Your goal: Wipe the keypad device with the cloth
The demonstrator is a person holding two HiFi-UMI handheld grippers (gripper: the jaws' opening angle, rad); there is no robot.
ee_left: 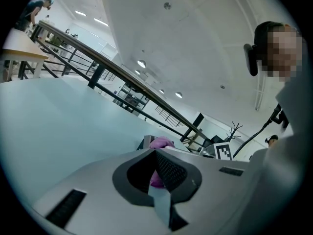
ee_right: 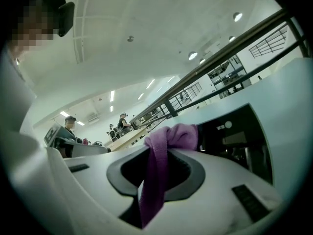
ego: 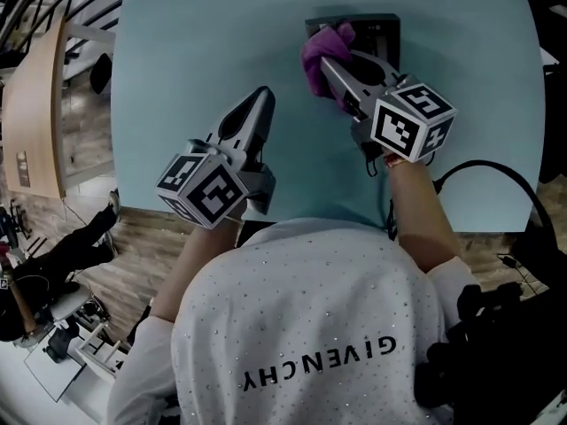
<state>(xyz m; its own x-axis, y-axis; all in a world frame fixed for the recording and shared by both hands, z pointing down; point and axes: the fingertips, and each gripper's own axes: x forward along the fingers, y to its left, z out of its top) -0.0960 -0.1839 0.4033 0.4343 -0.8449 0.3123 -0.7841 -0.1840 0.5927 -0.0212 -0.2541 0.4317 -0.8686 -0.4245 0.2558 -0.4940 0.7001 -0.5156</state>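
Observation:
The dark keypad device [ego: 376,30] lies at the far middle of the pale blue table [ego: 195,60]. A purple cloth [ego: 322,50] is bunched on the device's left end, with my right gripper [ego: 330,65] shut on it. In the right gripper view the cloth [ee_right: 166,141] hangs down between the jaws, and the device [ee_right: 234,136] sits just behind it. My left gripper [ego: 262,97] rests to the left of the device, apart from it, shut and holding nothing. The left gripper view shows the cloth [ee_left: 162,142] and the device [ee_left: 146,142] ahead, beyond that gripper [ee_left: 155,153].
A black cable [ego: 496,168] loops over the table's near right corner. A wooden desk [ego: 35,104] stands off the left edge, with gear on the floor [ego: 53,326] below it. The near table edge [ego: 310,212] runs just in front of the person's body.

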